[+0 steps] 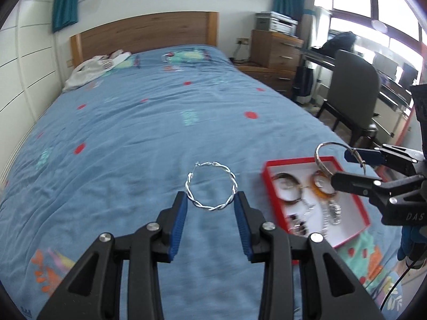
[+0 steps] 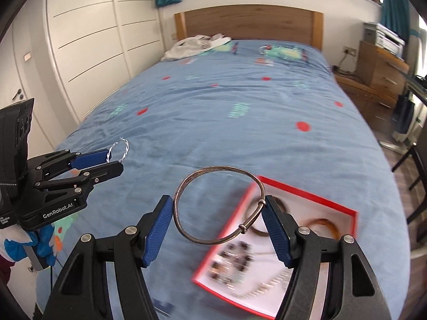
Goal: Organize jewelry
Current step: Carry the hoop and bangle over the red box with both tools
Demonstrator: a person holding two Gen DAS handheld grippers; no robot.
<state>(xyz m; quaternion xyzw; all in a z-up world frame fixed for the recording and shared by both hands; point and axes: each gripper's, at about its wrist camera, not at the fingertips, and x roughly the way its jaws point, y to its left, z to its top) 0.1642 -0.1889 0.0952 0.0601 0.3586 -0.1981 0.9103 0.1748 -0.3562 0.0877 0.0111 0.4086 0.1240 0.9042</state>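
Note:
My left gripper (image 1: 210, 200) is shut on a twisted silver hoop (image 1: 211, 186) and holds it above the blue bedspread; the hoop also shows in the right wrist view (image 2: 118, 149). My right gripper (image 2: 217, 210) is shut on a thin metal bangle (image 2: 218, 204) and holds it over the near left edge of a red-rimmed white tray (image 2: 315, 194). The tray (image 1: 357, 205) holds several rings, bracelets and chains. In the left wrist view the right gripper (image 1: 347, 165) hangs over the tray with the bangle (image 1: 323, 157).
The bed (image 1: 160, 122) has a wooden headboard (image 1: 144, 30) and white clothing (image 1: 90, 69) at the far end. A chair (image 1: 352, 96) and wooden drawers (image 1: 275, 50) stand to the right. White wardrobe doors (image 2: 88, 40) line the left side.

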